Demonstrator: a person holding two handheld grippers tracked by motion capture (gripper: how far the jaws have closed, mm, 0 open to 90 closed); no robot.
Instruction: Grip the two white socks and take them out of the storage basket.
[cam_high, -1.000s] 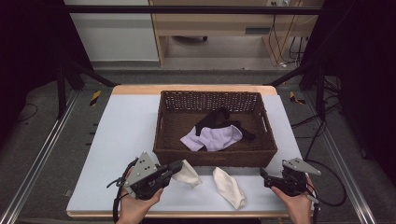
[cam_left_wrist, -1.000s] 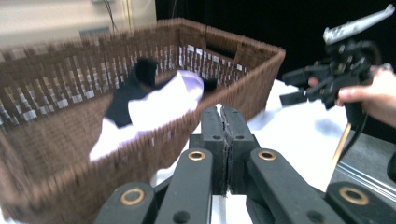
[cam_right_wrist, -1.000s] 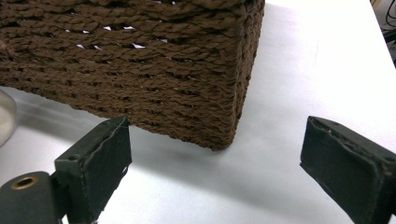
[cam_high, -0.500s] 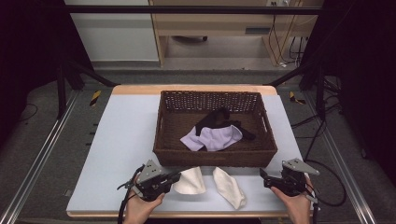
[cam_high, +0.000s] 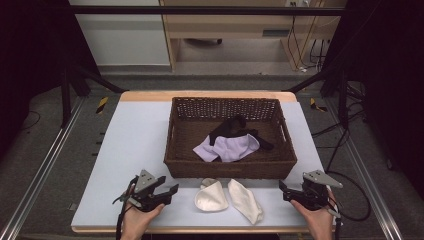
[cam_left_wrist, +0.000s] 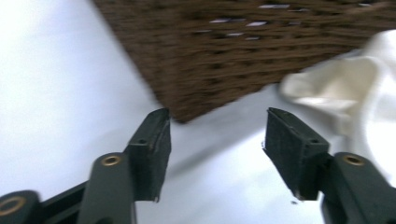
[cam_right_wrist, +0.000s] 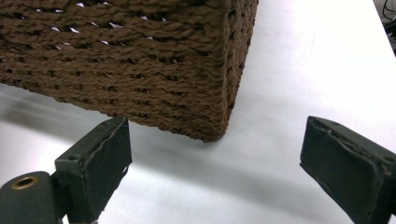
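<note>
Left gripper (cam_high: 170, 191): fingers just spread, nothing between, left of cream sock (cam_high: 210, 196) | sock: on counter (cam_high: 125, 150), before wicker basket (cam_high: 230, 167) | right gripper (cam_high: 286, 191): fingers apart, nothing held.

A basket (cam_high: 230, 167) sat mid-table (cam_high: 130, 140) with garments (cam_high: 232, 142) inside – two socks (cam_high: 227, 197) lay just before its near wall, the left gripper (cam_high: 167, 192) left of them, the right gripper (cam_high: 285, 192) to their right
</note>
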